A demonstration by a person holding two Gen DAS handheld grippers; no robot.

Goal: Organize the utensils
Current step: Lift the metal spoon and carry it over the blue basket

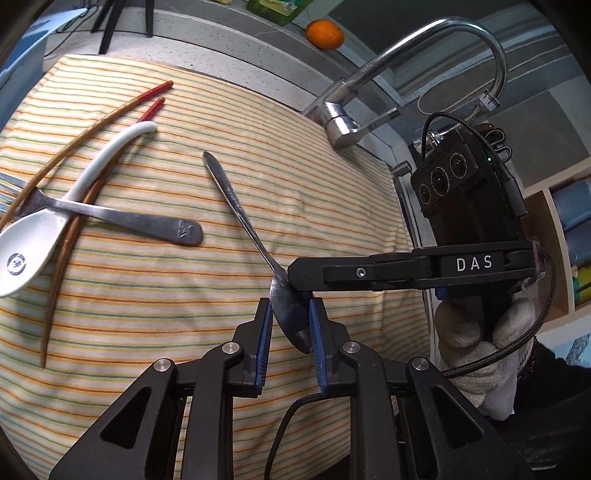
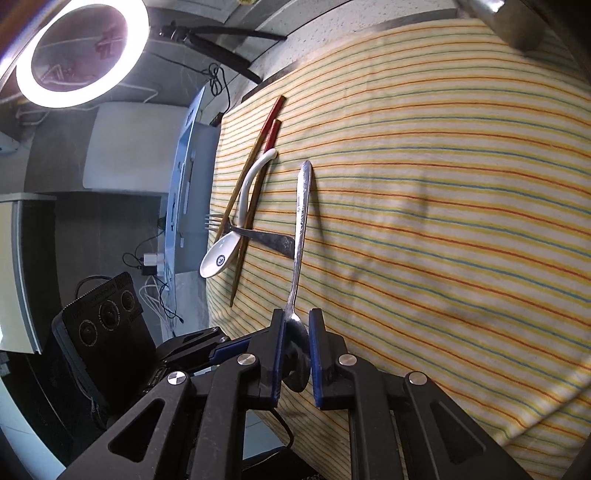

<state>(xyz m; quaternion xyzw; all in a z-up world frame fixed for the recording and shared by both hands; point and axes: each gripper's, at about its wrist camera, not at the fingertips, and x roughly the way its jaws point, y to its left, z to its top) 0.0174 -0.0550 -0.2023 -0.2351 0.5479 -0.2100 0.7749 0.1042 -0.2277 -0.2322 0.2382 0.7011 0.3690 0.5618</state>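
Note:
A metal spoon point(image 1: 229, 192) point(image 2: 301, 214) is lifted at its bowl end over a striped cloth point(image 1: 184, 295) point(image 2: 443, 221), its handle slanting down and away toward the cloth. My left gripper point(image 1: 291, 332) is shut on the bowl. My right gripper point(image 1: 299, 280) point(image 2: 297, 343) comes in from the right and is shut on the bowl near the neck. In the right wrist view the left gripper point(image 2: 236, 347) is partly hidden behind my right fingers. On the cloth's left lie a white ceramic spoon point(image 1: 29, 243) point(image 2: 221, 258), a fork point(image 1: 129, 221) point(image 2: 266, 238) and red-tipped chopsticks point(image 1: 74, 147) point(image 2: 258, 147), all crossing one another.
A chrome faucet point(image 1: 406, 55) arches over the cloth's far right edge, with an orange point(image 1: 325, 34) on the ledge behind. A gloved hand point(image 1: 476, 339) holds the right gripper. A ring light point(image 2: 81, 51) and cables sit beyond the cloth's left edge.

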